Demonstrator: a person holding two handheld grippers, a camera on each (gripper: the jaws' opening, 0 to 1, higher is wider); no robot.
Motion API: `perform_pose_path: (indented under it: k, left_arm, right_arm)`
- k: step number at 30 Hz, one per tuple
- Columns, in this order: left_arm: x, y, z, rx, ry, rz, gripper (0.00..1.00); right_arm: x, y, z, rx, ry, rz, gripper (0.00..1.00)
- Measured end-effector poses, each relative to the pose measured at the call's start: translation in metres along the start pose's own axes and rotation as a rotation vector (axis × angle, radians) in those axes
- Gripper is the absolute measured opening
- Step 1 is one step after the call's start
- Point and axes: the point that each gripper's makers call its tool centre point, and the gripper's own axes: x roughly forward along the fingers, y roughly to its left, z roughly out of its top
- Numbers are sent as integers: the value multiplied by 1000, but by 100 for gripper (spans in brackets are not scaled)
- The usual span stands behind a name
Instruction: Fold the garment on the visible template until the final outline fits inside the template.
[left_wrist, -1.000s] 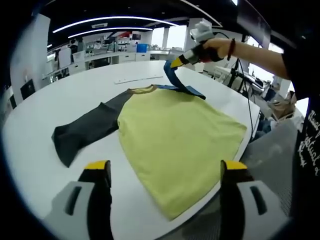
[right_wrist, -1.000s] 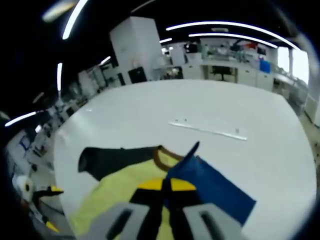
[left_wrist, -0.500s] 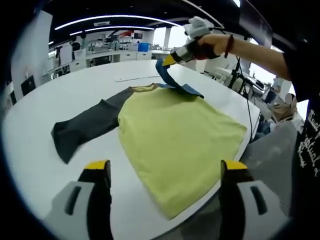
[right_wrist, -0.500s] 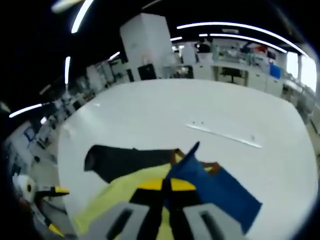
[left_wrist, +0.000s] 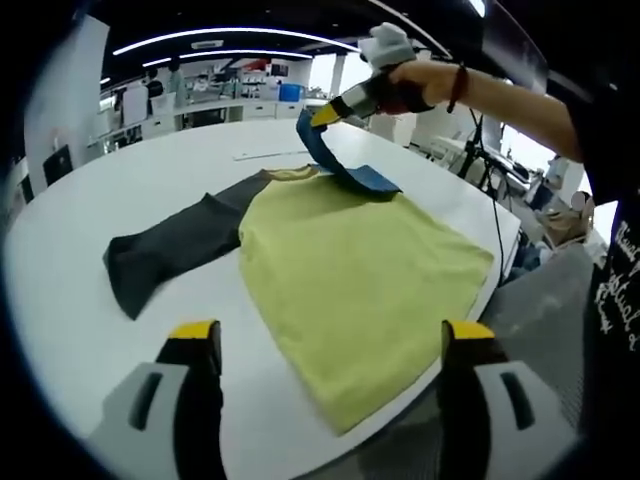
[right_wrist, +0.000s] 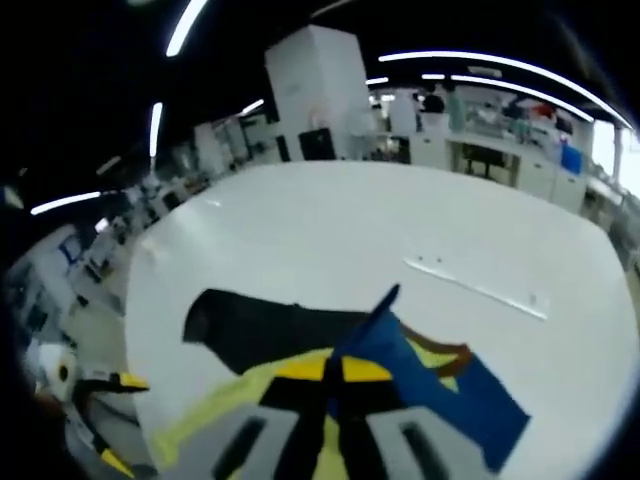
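Note:
A long-sleeved shirt lies flat on the white table (left_wrist: 70, 330): yellow-green body (left_wrist: 360, 270), dark grey sleeve (left_wrist: 165, 250) stretched left, brown collar (right_wrist: 455, 360). Its blue sleeve (left_wrist: 345, 165) is lifted off the table and bent over the shoulder, and my right gripper (left_wrist: 325, 112) is shut on its end, held by a person's hand. In the right gripper view the blue sleeve (right_wrist: 440, 385) hangs from the shut jaws of the right gripper (right_wrist: 333, 372) above the yellow body (right_wrist: 225, 415) and grey sleeve (right_wrist: 260, 335). My left gripper (left_wrist: 330, 335) hovers open over the shirt's near hem, holding nothing.
A thin white strip (left_wrist: 265, 155) lies on the table beyond the collar, seen as the strip (right_wrist: 480, 290) in the right gripper view. The table edge (left_wrist: 505, 235) runs close to the shirt's right side. Desks and shelving stand in the room behind.
The right gripper has carried the blue sleeve end further left, over the collar towards the grey sleeve. The left gripper and the rest of the shirt have stayed put.

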Motion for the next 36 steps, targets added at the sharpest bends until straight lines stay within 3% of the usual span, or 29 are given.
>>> perform_pose_path:
  k: [11, 19, 24, 29, 36]
  left_arm:
    - [1, 1, -2, -2, 5, -3, 88]
    - [2, 1, -2, 1, 3, -10, 88]
    - [2, 1, -3, -2, 5, -6, 88]
    - [2, 0, -5, -5, 6, -6, 88]
    - [1, 1, -7, -9, 9, -3, 88]
  right_arm:
    - [6, 26, -1, -50, 14, 38, 0]
    - [9, 50, -22, -116, 58, 72, 0]
    - [22, 54, -35, -169, 97, 81, 0]
    - [26, 66, -51, -162, 114, 98, 0]
    - [42, 65, -61, -128, 122, 93, 0]
